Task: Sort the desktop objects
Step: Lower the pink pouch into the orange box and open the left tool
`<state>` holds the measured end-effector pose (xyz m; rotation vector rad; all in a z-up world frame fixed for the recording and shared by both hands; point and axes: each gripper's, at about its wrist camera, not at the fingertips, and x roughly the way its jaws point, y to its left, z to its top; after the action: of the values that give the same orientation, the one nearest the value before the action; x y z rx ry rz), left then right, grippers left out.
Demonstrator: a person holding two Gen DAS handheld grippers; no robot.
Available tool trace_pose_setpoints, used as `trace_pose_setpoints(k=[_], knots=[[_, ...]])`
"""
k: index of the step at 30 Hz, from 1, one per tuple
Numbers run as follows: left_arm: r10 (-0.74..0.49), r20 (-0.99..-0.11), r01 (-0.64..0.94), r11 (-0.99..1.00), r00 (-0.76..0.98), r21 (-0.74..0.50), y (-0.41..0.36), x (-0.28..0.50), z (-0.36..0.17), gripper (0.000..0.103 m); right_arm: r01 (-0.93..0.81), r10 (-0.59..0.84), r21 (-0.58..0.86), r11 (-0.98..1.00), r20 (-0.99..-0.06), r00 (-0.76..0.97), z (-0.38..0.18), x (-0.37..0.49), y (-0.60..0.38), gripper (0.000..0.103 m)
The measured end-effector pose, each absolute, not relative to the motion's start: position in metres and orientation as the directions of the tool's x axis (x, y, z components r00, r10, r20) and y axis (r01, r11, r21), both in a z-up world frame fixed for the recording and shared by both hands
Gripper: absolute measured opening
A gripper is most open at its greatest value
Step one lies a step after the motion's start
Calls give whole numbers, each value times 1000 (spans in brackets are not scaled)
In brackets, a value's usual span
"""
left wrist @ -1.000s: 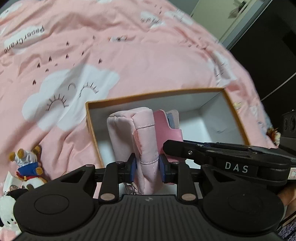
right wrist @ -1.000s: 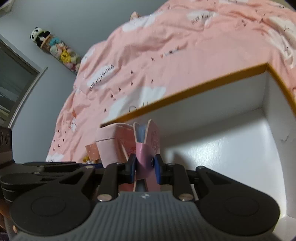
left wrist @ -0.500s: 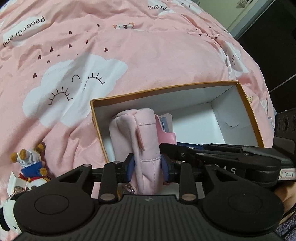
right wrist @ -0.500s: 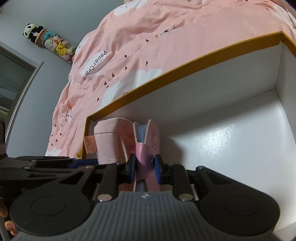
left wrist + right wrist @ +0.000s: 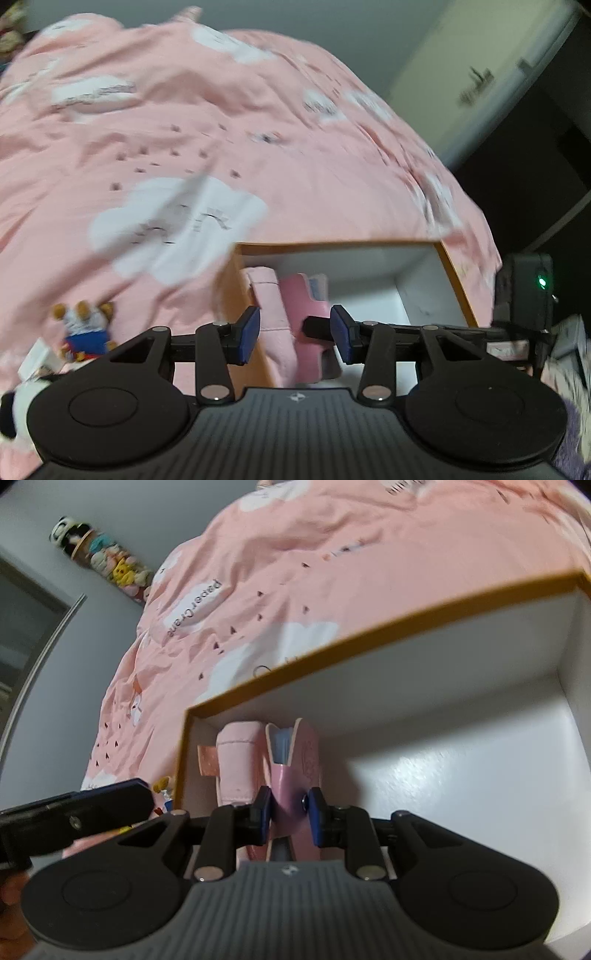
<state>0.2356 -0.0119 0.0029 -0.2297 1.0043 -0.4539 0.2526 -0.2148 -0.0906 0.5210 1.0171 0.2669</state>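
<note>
**Pink goods standing in the box**

Blue pads of the right gripper (image 5: 289, 814) are pinching the darker pink case (image 5: 293, 775), which is standing upright against the box's left end. Just beside it, touching, a paler pink pouch (image 5: 236, 764) is leaning at the wall. The left gripper (image 5: 294, 334) is opening its jaws; its pads are standing clear of the pouch (image 5: 267, 314), which is showing between them, apparently behind rather than gripped, though this view is blurred. Around both items, the white box (image 5: 461, 775) with an orange rim is sitting on pink cloud-print bedding (image 5: 295, 572). Outside the box's left wall, a small plush (image 5: 83, 328) is lying on the bedding.
</note>
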Motion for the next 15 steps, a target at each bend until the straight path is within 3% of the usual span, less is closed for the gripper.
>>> trace_pose_setpoints(k=[9, 15], knots=[[-439, -760, 152, 895, 479, -420, 24, 221, -18, 49, -23, 311, 345, 938, -812, 493, -88, 268, -174, 22], [-461, -753, 125, 879, 469, -460, 34, 213, -33, 49, 13, 275, 318, 948, -838, 470, -95, 272, -164, 23]])
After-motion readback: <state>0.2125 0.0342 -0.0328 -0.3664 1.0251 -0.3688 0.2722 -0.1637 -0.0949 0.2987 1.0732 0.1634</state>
